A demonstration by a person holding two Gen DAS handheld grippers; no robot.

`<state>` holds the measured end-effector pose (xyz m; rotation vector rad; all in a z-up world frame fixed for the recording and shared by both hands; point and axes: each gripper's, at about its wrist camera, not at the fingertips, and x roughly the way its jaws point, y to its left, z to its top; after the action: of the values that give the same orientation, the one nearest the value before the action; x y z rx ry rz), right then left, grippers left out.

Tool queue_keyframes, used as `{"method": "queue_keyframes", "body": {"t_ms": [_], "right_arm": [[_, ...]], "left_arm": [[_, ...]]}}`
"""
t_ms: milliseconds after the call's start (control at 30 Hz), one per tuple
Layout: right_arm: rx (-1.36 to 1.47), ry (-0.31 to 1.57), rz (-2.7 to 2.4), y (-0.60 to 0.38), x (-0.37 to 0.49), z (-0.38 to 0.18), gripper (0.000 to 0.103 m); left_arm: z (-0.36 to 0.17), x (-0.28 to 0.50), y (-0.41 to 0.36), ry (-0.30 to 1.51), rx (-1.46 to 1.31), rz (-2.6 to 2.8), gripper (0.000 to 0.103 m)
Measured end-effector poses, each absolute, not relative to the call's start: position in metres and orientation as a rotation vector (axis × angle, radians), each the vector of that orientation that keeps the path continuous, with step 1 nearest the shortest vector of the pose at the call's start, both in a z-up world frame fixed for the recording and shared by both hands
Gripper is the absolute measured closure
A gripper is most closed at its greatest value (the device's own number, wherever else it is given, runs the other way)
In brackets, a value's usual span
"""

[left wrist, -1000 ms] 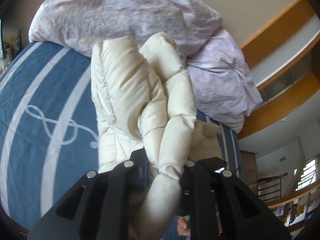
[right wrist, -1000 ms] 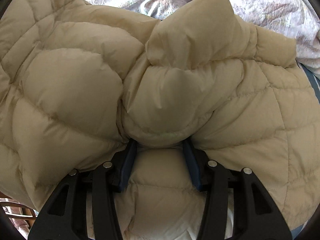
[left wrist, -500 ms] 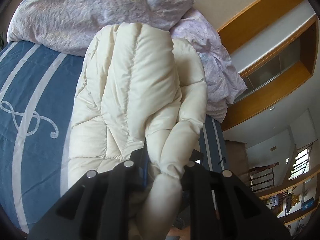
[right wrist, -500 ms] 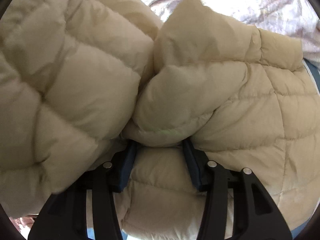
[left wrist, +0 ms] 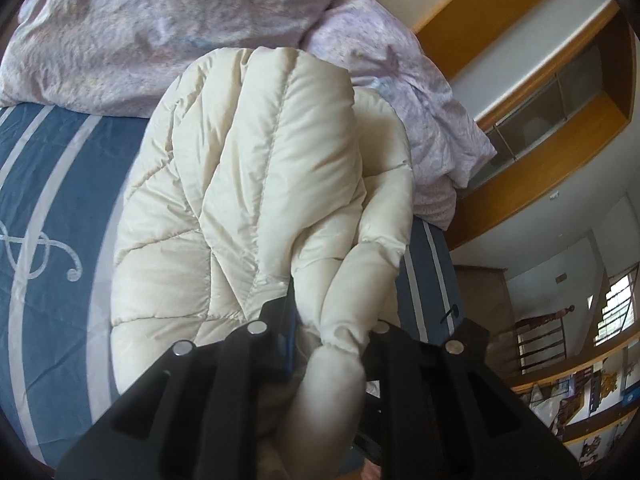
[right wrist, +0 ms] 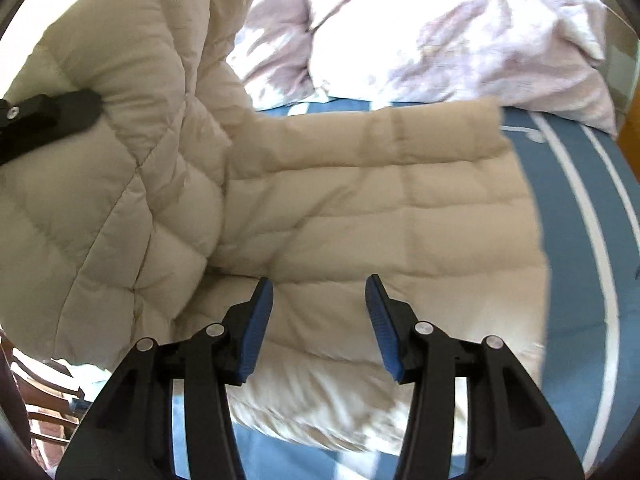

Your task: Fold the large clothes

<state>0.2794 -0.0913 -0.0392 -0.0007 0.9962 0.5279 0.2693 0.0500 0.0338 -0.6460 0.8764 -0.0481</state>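
A: We see the cream quilted jacket (right wrist: 380,216) lying on the blue bedspread (right wrist: 580,216), most of it spread flat, its left part lifted up in a thick fold

B: We agree, and on the wrist view from the left the left gripper (left wrist: 332,320) is clamped narrow on a puffy roll of that jacket (left wrist: 248,184), with the roll bulging out toward the camera between the black arms

A: The right gripper (right wrist: 320,312) hovers above the flat part of the jacket, its blue pads (right wrist: 256,332) standing apart with nothing between them

B: Beyond the jacket, at the far side of the bedspread (left wrist: 52,216), we see the crumpled lilac duvet (left wrist: 160,28); the bedspread's pale stripes run past the jacket on both sides

A: The picture is blurred at the jacket's near hem
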Motion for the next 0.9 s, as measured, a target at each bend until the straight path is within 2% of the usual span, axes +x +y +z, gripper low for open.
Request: {"method": "queue_keyframes", "body": {"t_ms": [333,700,800,900], "right_arm": [[0.023,1.016,0.444,-0.16,0.263,-0.048,0.053],[0.045,1.012,0.419,-0.191,0.226,-0.063,0.053],[0.051,1.016,0.414,-0.195,0.219,-0.067,0.053],[0.058,1.018,0.411,-0.196,0.215,-0.07,0.053]], "left_arm": [[0.016,0.299,-0.01,0.958,-0.605,-0.128,0.086],[-0.008,0.324,-0.063,1.055,-0.573,-0.182,0.082],[-0.006,0.328,-0.075,1.07,-0.556,-0.209,0.075],[0.002,0.329,-0.081,1.068,-0.565,-0.253,0.06]]}}
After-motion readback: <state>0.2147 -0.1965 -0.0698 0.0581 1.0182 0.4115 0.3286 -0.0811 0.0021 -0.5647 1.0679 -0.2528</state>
